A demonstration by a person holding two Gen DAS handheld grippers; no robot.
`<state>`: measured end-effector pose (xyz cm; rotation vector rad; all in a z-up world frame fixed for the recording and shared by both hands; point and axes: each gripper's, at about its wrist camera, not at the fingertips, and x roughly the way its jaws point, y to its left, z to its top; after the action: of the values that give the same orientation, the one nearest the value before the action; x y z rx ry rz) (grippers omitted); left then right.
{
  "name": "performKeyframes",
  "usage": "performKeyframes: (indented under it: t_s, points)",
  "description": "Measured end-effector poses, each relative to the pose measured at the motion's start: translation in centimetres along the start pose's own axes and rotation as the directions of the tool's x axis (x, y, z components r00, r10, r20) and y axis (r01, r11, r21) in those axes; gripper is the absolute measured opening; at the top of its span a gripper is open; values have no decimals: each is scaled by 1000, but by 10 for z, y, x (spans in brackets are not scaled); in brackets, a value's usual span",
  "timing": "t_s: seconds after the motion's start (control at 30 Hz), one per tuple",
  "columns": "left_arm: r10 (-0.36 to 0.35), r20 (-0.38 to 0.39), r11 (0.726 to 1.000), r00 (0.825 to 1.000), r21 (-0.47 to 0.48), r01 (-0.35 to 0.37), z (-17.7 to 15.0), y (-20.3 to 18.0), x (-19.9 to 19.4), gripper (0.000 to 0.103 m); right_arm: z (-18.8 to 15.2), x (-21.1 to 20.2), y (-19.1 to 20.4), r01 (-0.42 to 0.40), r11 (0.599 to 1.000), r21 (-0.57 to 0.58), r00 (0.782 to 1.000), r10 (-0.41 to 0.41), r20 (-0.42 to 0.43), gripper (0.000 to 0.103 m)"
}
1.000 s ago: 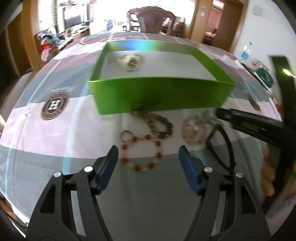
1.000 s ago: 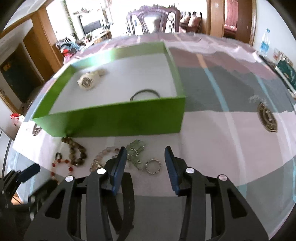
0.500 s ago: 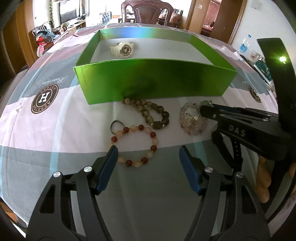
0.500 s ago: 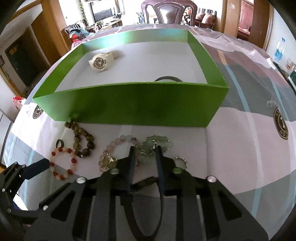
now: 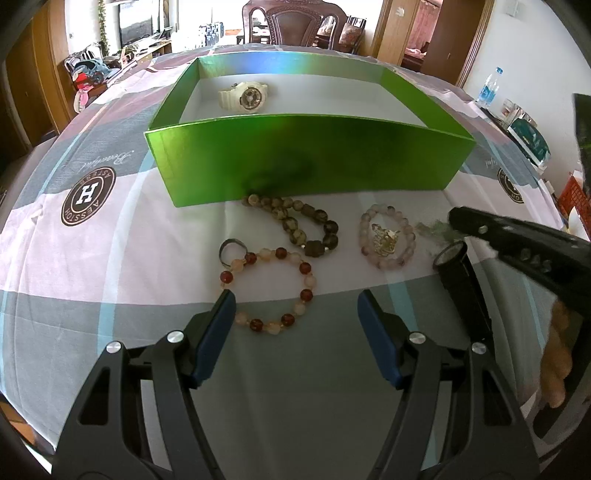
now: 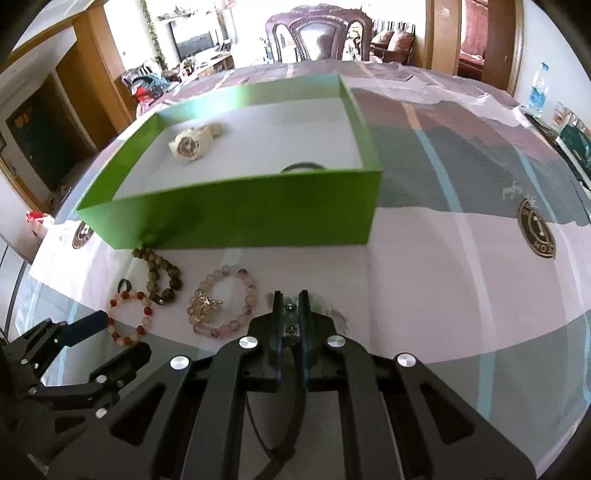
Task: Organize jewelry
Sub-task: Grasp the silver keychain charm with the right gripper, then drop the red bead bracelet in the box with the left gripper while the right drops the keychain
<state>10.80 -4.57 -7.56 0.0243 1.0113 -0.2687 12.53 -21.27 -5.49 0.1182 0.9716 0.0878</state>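
A green box [image 5: 310,158] holds a white watch [image 5: 243,96] and a dark bangle [image 6: 303,168]. In front of it on the cloth lie a brown bead bracelet [image 5: 295,221], a red-and-white bead bracelet [image 5: 273,288] with a grey ring [image 5: 231,247] beside it, and a pink bead bracelet [image 5: 388,240]. My left gripper [image 5: 295,317] hovers open over the near edge of the red-and-white bracelet. My right gripper [image 6: 290,302] is shut on a small green jewelry piece [image 6: 332,314], blurred, just right of the pink bracelet [image 6: 221,306]. A black watch [image 5: 458,273] lies under it.
The table wears a grey, pink and white checked cloth [image 5: 110,258] with round logo prints [image 5: 88,195]. A dark wooden chair [image 6: 314,33] stands beyond the far edge. A water bottle [image 5: 489,86] and packets sit at the far right. A hand [image 5: 554,354] holds the right gripper.
The right gripper's jaws came together on the green piece, which now looks blurred and shifted beside the fingertips. The left gripper stayed open over the red-and-white bracelet.
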Motion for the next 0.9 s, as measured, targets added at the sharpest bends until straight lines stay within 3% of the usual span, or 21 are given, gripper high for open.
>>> performKeyframes:
  t_s: [0.13, 0.5, 0.8, 0.9]
  points:
    - [-1, -2, 1000, 1000, -1, 1, 1, -1, 0, 69, 1, -13, -6, -6, 1000, 9, 999, 6, 35, 8]
    - [-9, -5, 998, 1000, -57, 9, 8, 20, -2, 69, -5, -15, -23, 3, 998, 55, 999, -5, 33, 8]
    - [-24, -13, 1000, 1000, -16, 24, 13, 7, 2, 68, -10, -20, -45, 12, 995, 103, 999, -17, 45, 8]
    - [-10, -5, 999, 1000, -34, 10, 16, 17, 0, 63, -11, -24, -52, 15, 993, 114, 998, -21, 52, 8]
